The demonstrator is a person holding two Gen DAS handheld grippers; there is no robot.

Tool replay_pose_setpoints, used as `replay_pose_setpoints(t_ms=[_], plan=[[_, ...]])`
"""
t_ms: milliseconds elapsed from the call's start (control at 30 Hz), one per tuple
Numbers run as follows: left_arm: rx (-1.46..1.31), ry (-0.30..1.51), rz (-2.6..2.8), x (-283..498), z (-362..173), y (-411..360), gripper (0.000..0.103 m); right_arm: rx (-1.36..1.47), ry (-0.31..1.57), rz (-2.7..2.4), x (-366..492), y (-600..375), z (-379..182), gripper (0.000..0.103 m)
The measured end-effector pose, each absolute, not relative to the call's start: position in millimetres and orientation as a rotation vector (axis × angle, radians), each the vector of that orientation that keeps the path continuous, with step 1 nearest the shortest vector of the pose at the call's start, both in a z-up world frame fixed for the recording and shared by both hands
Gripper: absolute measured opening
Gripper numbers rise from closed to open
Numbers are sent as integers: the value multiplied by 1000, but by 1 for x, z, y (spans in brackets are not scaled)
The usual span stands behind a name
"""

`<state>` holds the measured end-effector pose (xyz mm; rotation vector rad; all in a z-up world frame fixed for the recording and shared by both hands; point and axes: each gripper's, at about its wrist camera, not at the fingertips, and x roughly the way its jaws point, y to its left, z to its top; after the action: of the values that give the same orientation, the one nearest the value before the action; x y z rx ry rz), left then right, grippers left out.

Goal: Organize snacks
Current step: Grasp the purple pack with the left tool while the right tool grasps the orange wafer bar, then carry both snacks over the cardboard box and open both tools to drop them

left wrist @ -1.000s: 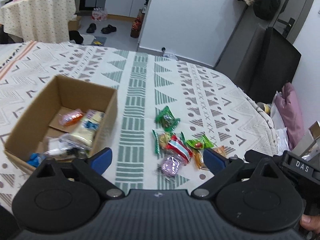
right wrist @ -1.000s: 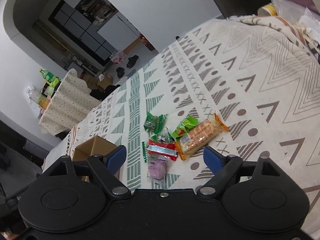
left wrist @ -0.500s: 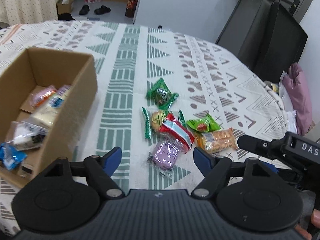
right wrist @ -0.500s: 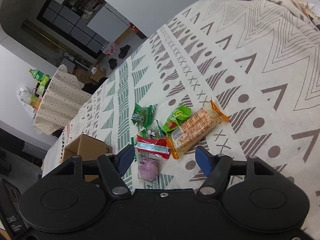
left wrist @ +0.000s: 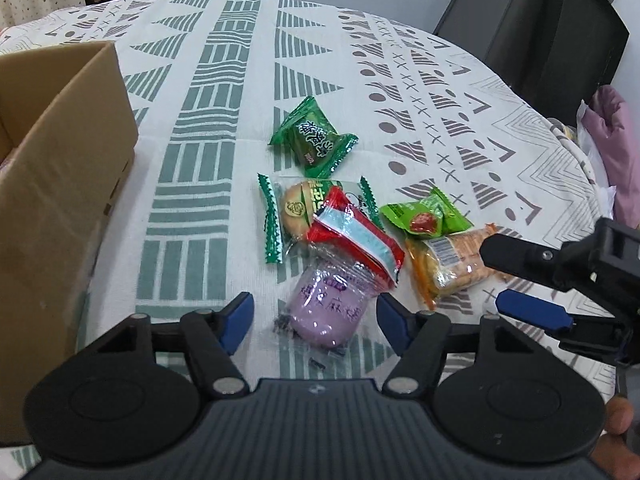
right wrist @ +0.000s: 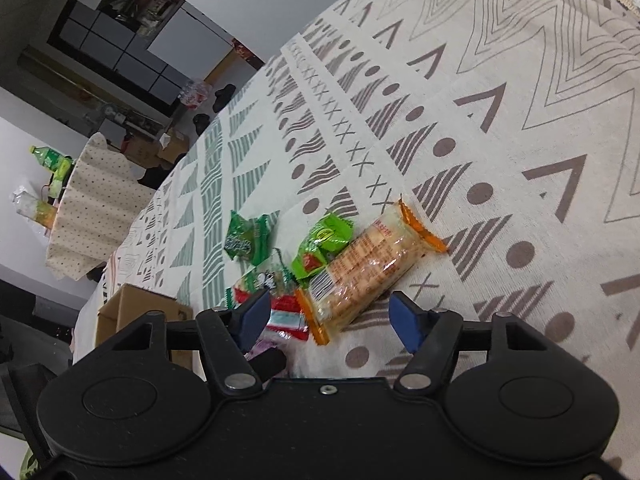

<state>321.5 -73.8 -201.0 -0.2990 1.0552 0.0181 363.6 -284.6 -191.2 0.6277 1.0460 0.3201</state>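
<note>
Both grippers hang over the snack pile on the patterned worktop [left wrist: 224,92], and both are spread wide with nothing in them. The left gripper [left wrist: 314,322] brackets the purple pouch [left wrist: 328,312], whose far end is tucked under the red packet [left wrist: 356,240]. The right gripper [right wrist: 328,318] lines up on the long cracker sleeve [right wrist: 364,268] — its near end sits between the blue pads.

The purple pouch looks soft and light; a pinch across its plump middle should hold, though the glossy film may slide. The crackers look brittle — best taken across the width, mid-length, gently, or they'll crumble. The green packets [left wrist: 314,140] lie beyond, and the cardboard box [left wrist: 60,168] waits just to the left.
</note>
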Motion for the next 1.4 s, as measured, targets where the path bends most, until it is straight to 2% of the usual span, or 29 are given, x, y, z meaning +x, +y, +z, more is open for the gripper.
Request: replay_pose_setpoints(t_ms=[67,200,300,567,633,800,1167,1300,1400], plan=[[-279,1044,18,324,-201,-77,64,634,1056,314,369,-282,-198,62],[-282,1060,16,329,-201,-80,38,627,1076,309,378,-276,-207,57],[-310,1068,26,330,-201,-78,33,605,1070,292,382,-272,-210,53],[-355,1069,57,327,-198,-62,31,556,1033,246,387,-267,-210,49],[-361,1072,65,326,-197,-60,31,536,1035,233,388,-267,-210,42],[-365,1073,86,317,-193,-57,31,516,1048,235,383,-271,-208,34],[-362,1087,129,295,-185,-52,31,434,1100,217,360,-283,-196,34],[-351,1106,153,292,-188,-52,31,409,1096,174,351,-290,-191,37],[-339,1120,160,291,-191,-53,32,372,1080,145,349,-292,-188,43]])
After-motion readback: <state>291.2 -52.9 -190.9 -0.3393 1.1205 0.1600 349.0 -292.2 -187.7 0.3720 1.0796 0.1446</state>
